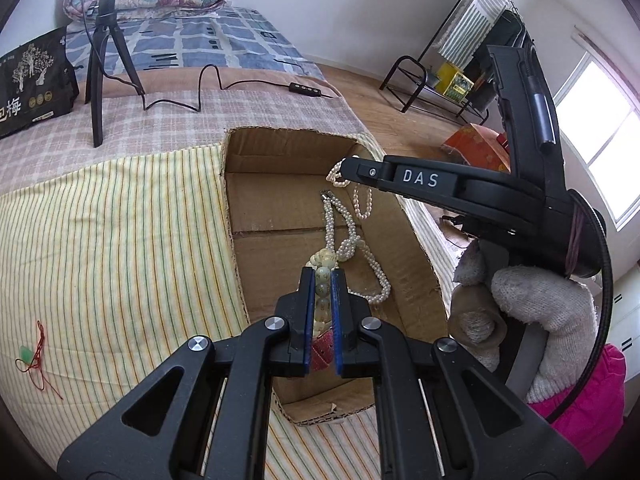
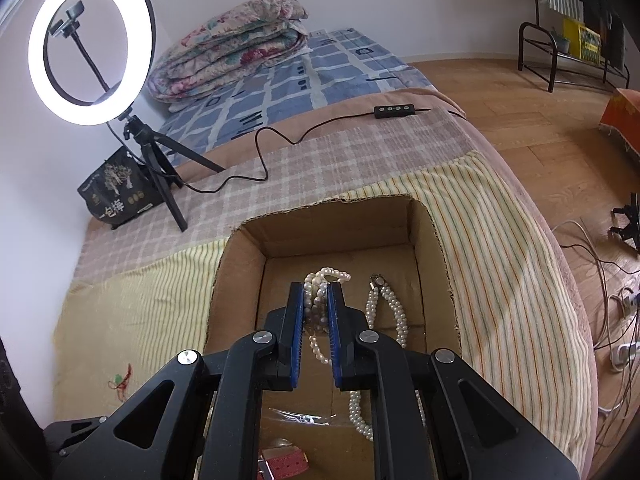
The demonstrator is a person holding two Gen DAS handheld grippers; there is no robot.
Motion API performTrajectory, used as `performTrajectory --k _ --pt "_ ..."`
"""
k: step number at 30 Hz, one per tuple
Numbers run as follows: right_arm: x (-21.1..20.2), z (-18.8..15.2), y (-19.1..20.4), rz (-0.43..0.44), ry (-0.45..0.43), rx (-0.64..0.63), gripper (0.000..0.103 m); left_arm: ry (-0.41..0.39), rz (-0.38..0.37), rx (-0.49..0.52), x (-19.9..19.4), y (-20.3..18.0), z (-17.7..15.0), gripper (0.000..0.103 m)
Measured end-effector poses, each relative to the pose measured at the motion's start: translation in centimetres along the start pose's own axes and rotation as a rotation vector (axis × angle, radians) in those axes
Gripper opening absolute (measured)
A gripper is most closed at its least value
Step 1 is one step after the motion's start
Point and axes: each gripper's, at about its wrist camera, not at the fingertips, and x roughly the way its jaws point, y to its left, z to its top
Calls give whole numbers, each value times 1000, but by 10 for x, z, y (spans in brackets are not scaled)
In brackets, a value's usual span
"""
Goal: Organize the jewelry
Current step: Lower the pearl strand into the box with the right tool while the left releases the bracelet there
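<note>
Two grippers work over one cardboard box [image 2: 434,240] set on the striped bed cover [image 1: 120,220]. My left gripper [image 1: 325,280] is pressed together on a bracelet of large pale beads [image 1: 322,276], a red woven strip [image 1: 322,354] showing between its fingers nearer the camera. My right gripper [image 2: 316,294], entering the left view from 3 o'clock, pinches a bunch of pearl strands [image 2: 318,300]; loose loops hang below it into the box. A knotted pearl rope [image 1: 352,240] lies on the box floor at 12 o'clock from the left gripper, touching or nearly touching the bead bracelet.

Risks, as I judge them: the hanging pearl loops could snag the knotted rope or the box rim at 1 o'clock, dragging settled pieces about when I let go. Both grippers crowd one small box, so a collision is possible. A thin strand may slip from the right gripper sooner than intended, or stay caught on its fingers after they spread. One red cord with a green pendant [image 1: 34,356] lies outside the box at 9 o'clock, easily overlooked.
</note>
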Motion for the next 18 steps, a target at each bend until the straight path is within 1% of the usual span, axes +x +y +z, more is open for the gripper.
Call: performTrajectory --k 6,7,8,10,12,13,14,15,18 --pt "0 1 -5 -20 -4 6 12 -3 4 20 2 -4 0 5" --pt "-1 2 -6 -23 -8 12 17 -5 8 25 2 -4 0 5" --pt "-1 2 -7 -29 -10 17 24 -4 12 31 1 -5 0 5" --pt "-2 2 -8 -36 -14 23 33 -2 19 38 1 -6 0 6" --pt "-4 3 -8 -45 -19 23 36 1 24 38 0 -5 0 6" --pt "-4 3 -8 -49 -20 22 38 1 26 37 0 -5 0 12" --pt "-5 3 -8 -53 -22 23 40 0 28 36 -1 -4 0 20" --pt "-6 3 -8 -55 -24 23 41 -4 31 35 -2 -4 0 22" --pt "-11 3 -6 -59 -34 27 41 -8 34 35 -8 -2 -1 22"
